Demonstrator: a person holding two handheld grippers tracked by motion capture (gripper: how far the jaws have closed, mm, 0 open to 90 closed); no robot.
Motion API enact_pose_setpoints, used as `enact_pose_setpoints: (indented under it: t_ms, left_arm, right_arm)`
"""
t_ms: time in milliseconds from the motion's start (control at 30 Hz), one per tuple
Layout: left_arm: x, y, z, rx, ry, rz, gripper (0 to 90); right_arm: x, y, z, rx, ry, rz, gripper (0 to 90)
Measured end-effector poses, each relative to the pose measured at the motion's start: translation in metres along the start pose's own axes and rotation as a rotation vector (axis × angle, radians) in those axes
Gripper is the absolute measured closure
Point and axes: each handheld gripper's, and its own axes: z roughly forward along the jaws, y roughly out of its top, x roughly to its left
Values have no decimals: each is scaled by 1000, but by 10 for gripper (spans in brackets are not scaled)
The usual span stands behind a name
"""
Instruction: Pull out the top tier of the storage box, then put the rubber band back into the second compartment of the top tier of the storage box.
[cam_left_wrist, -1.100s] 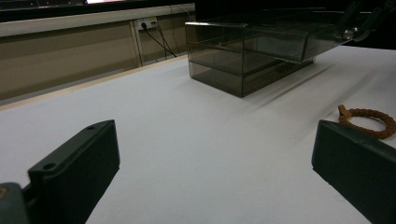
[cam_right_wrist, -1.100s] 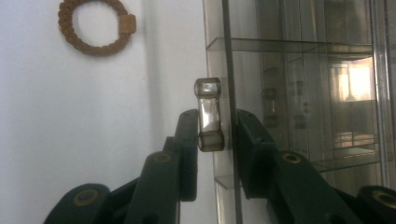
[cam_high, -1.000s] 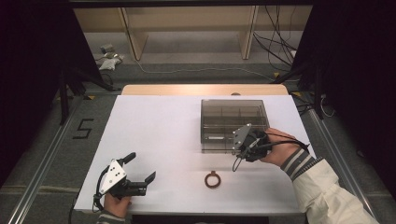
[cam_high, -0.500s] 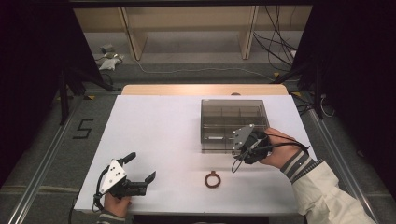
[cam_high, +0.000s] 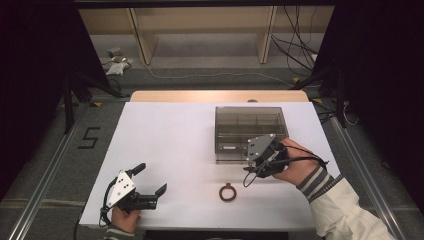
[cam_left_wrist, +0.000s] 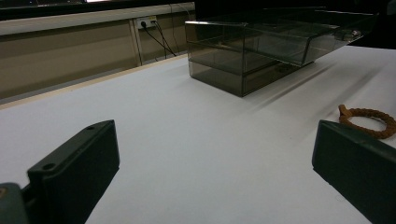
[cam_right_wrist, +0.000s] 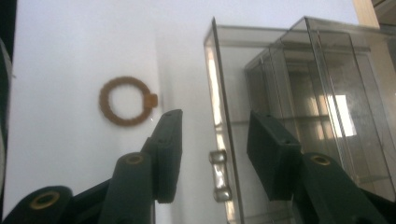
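Now, nearest to me, my left gripper (cam_high: 152, 194) rests on the table (cam_high: 170, 135) with its jaws wide apart and nothing between them. A little farther lies the brown ring (cam_high: 227, 192), flat on the white top. Beyond it my right gripper (cam_right_wrist: 212, 154) has just been opening; its jaws straddle the front wall and small handle (cam_right_wrist: 219, 175) of the clear box (cam_high: 250, 127), I think without pressing on it.

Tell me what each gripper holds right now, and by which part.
Nothing is held. The right gripper has just been opening: its jaws straddle the drawer handle of the clear box without pressing it. The left gripper rests open on the table.
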Motion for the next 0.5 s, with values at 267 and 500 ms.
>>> enact_pose_setpoints:
  t_ms: [267, 500]
  left_arm:
    - [0, 0, 0, -1, 1, -2, 6]
    - [0, 0, 0, 2, 0, 1, 6]
  right_arm:
    - [13, 9, 0, -57, 20, -1, 559]
    - [25, 17, 4, -83, 48, -6, 552]
